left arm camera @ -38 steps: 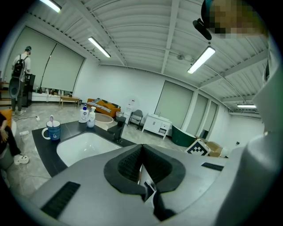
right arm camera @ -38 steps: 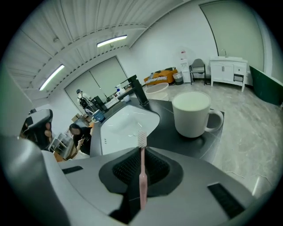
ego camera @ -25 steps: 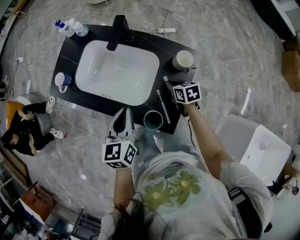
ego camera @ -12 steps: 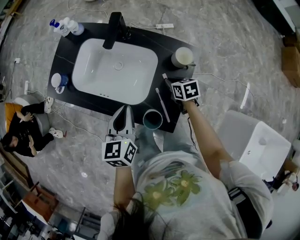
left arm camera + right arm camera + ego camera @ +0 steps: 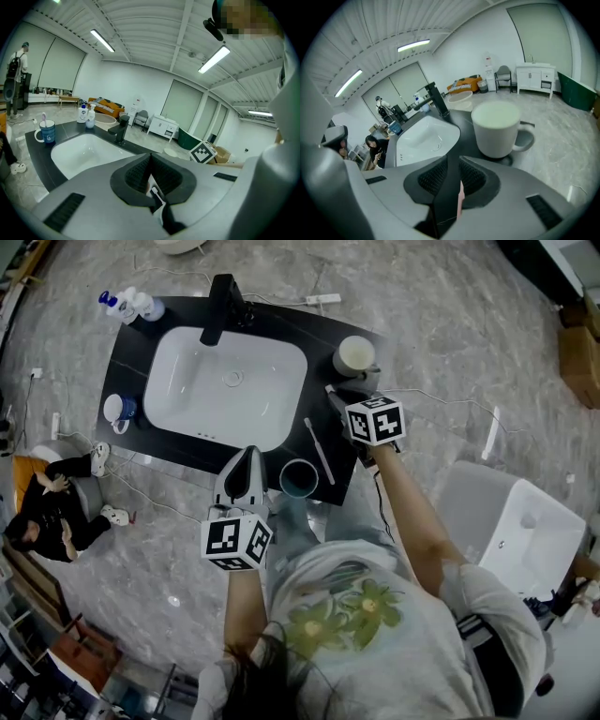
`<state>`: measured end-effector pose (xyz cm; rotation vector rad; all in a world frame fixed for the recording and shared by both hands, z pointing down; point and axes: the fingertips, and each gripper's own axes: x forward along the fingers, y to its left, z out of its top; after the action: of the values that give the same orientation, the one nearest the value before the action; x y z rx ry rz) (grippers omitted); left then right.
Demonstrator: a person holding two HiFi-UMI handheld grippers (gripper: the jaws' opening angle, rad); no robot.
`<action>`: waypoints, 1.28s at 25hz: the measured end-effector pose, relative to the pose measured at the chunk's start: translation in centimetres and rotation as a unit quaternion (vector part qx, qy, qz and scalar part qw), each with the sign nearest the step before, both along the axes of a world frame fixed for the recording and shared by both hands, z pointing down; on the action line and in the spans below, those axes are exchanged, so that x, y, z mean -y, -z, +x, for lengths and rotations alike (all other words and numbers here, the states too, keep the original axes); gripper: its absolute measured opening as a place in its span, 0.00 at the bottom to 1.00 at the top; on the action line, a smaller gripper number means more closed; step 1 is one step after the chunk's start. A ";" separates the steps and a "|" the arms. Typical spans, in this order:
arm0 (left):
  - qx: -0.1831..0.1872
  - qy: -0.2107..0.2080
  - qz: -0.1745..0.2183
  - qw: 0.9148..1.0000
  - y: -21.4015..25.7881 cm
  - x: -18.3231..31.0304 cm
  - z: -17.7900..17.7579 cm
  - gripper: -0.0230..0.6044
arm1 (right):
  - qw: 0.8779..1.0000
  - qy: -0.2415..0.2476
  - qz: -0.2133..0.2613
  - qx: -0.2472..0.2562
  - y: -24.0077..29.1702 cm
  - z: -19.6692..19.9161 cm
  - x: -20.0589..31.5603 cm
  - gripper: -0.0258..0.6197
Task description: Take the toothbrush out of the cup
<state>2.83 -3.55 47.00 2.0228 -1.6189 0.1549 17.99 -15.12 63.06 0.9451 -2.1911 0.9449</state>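
A white toothbrush [image 5: 319,451] lies flat on the black counter [image 5: 352,460], right of the white basin [image 5: 225,390]. An empty teal cup [image 5: 286,486] stands just left of its near end. My right gripper [image 5: 333,397] [image 5: 451,161] hovers past the brush's far end and points at a white mug [image 5: 354,356] [image 5: 496,129]. Its jaws stand a narrow slit apart, with only dark counter showing between them. My left gripper [image 5: 247,454] [image 5: 150,157] hangs at the counter's front edge, left of the cup, jaws shut and empty.
A black faucet [image 5: 220,310] [image 5: 121,129] stands behind the basin. Soap bottles [image 5: 131,304] [image 5: 86,116] sit at the far left corner, and a blue mug [image 5: 120,409] [image 5: 45,131] holds another brush at the left edge. A person [image 5: 52,507] sits on the floor.
The head view has drifted a little, so the counter sits higher in the picture. Both grippers and the toothbrush keep their places.
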 end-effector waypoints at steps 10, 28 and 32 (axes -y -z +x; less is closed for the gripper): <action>0.013 -0.030 0.059 0.998 5.4 0.0 2.7 0.07 | 0.973 0.012 0.198 0.120 16.0 1.8 -1.5 0.13; 0.055 -0.091 0.115 0.988 11.7 -5.1 10.8 0.06 | 0.939 0.086 0.303 0.141 25.6 5.7 -14.7 0.11; 0.041 -0.070 0.120 0.989 12.2 -5.7 10.9 0.07 | 0.937 0.106 0.298 0.150 26.1 5.1 -15.3 0.11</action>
<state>13.69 2.16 34.79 2.3429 -1.6095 0.0987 23.09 0.17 36.97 0.8277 -2.8548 0.3303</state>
